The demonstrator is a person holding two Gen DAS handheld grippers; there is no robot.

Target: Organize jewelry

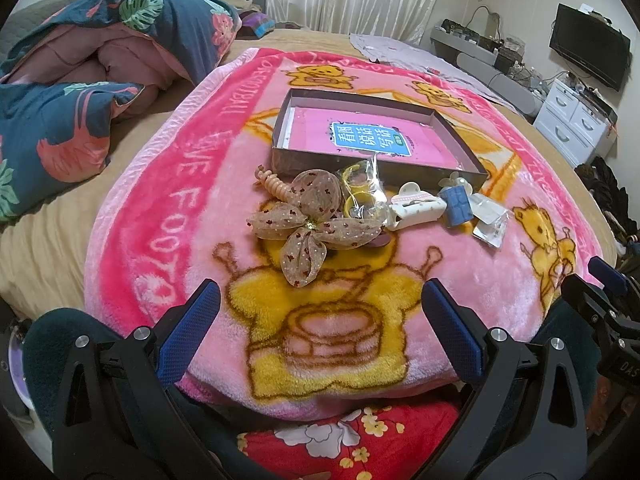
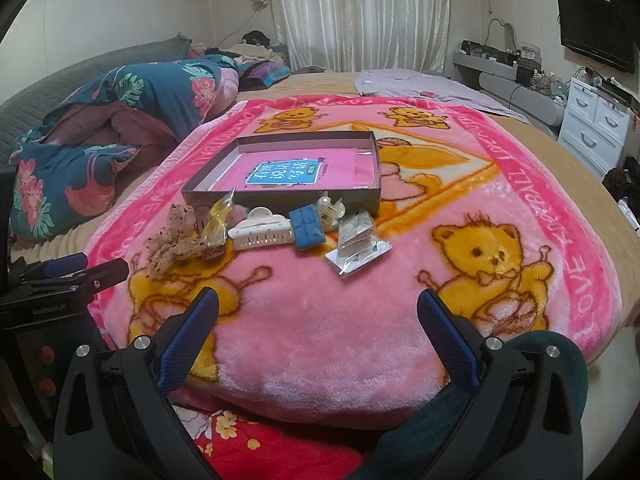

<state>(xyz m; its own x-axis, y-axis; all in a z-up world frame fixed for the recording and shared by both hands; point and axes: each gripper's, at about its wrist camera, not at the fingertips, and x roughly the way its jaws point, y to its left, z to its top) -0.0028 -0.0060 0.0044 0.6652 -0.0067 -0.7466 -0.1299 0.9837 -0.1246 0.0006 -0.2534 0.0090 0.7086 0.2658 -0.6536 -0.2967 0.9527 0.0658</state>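
Left wrist view: the left gripper (image 1: 320, 332) has its fingers (image 1: 200, 312) spread wide apart with nothing between them. It hangs above the near part of the pink blanket (image 1: 168, 220) on the bed. Straight ahead of it, a little to the left of the middle, lies the gauzy bow (image 1: 312, 222), the closest thing to these fingers. Its petals spread in all directions, and the tan clip (image 1: 274, 184) behind it points away and to the left. Past the bow come the bag of yellow rings (image 1: 362, 194), the white claw clip (image 1: 416, 206), the blue clip (image 1: 456, 204) and the small clear packets (image 1: 490, 220), in a row running to the right. The flat box (image 1: 360, 100) sits just behind them all, with a pink book (image 1: 372, 140) inside it and no jewelry that I can see. Right wrist view: the right gripper (image 2: 318, 334) is spread open too and grips nothing. From here the white claw clip (image 2: 262, 232), the blue clip (image 2: 306, 230) and the clear packets (image 2: 358, 250) lie nearly straight ahead, and the claw clip lies long-ways from left to right. The bow (image 2: 176, 242) is far off to the left, next to the left gripper (image 2: 86, 270). So I think the left side should take the bow and the right side the clips. Both then go forward to the box (image 2: 280, 200).
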